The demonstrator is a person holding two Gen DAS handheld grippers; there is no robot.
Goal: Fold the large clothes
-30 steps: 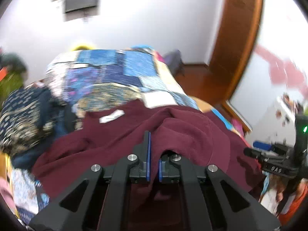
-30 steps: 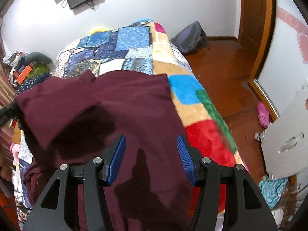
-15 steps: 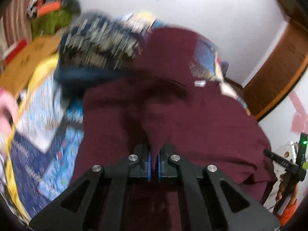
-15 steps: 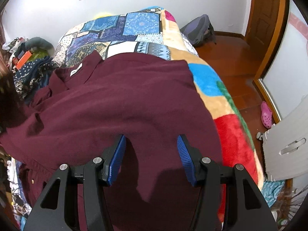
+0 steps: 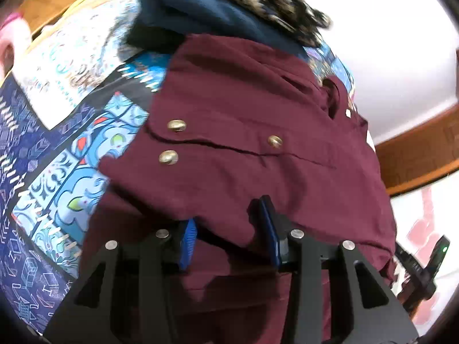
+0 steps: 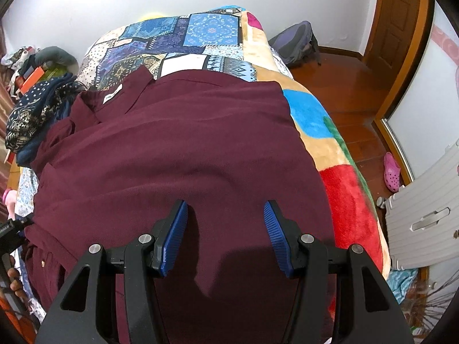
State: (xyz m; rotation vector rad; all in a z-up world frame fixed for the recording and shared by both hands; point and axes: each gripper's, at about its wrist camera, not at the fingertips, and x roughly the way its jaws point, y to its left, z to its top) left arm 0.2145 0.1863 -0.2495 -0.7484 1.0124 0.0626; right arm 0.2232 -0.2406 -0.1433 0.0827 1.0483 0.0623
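A large maroon garment (image 6: 172, 143) with a white neck label (image 6: 112, 94) lies spread over the patchwork bed. In the left wrist view its folded-over flap (image 5: 243, 114) shows three gold buttons (image 5: 176, 125). My left gripper (image 5: 228, 229) points down at this flap and its jaws are opening. The flap's edge lies between the blue pads (image 5: 188, 240), which stand clear of the cloth. My right gripper (image 6: 225, 229) hovers open above the garment's lower middle and grips nothing.
The quilt (image 6: 212, 28) covers the bed. Dark blue patterned clothes (image 6: 34, 106) are piled at the garment's left shoulder. A backpack (image 6: 298, 43), a pink shoe (image 6: 391, 172) and a white suitcase (image 6: 424, 215) sit on the wooden floor to the right.
My left gripper swung down and rolled, carrying a fold of maroon cloth over the garment, and its shut jaws have now parted. The right gripper has barely moved.
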